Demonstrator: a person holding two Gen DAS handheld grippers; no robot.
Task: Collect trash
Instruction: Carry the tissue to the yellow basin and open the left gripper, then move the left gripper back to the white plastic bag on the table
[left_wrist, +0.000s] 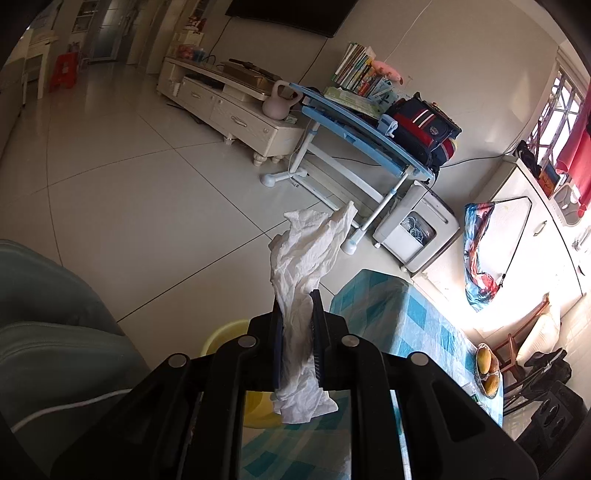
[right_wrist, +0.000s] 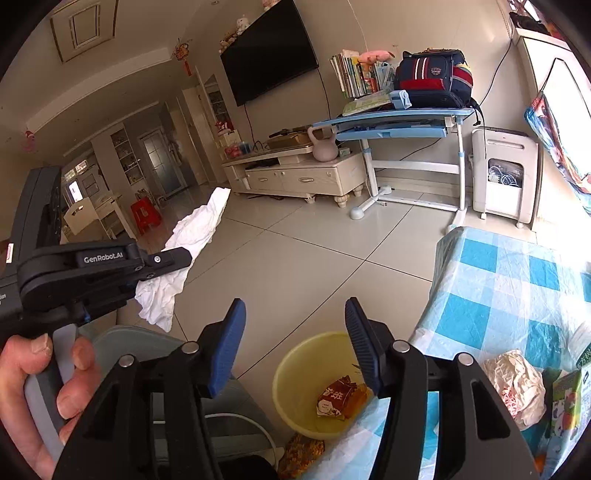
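My left gripper (left_wrist: 297, 314) is pinched on a crumpled white tissue (left_wrist: 310, 254), whose loose end sticks up past the pads while a shorter end hangs below them; from my right side the same tissue (right_wrist: 184, 258) trails out of that gripper (right_wrist: 162, 258), with my left hand (right_wrist: 40, 391) curled around its grey trigger. My right gripper (right_wrist: 293, 339) has its blue pads spread wide with nothing between them, and it hangs over the yellow bin (right_wrist: 295, 376), which sits on the floor just beside the table edge. Inside the bin lies a brown and orange snack wrapper (right_wrist: 338, 397). The table (right_wrist: 509, 280) wears a blue and white checked cloth, and on it at my right lie a crumpled white and pink wrapper (right_wrist: 517, 384) and a green carton (right_wrist: 570, 402), close together. The floor (right_wrist: 314, 258) is pale glossy tile with dark grout lines. Across the room stand a cream TV cabinet (right_wrist: 295, 177) under a wall-mounted television (right_wrist: 269, 55), a blue study desk (right_wrist: 402, 122) carrying books and a navy and red backpack (right_wrist: 432, 77), and a white appliance (right_wrist: 504, 177) beside the desk's leg. A pink kettlebell (right_wrist: 323, 147) rests on the cabinet's end, and strong daylight floods in from the window side, washing out the table's far edge
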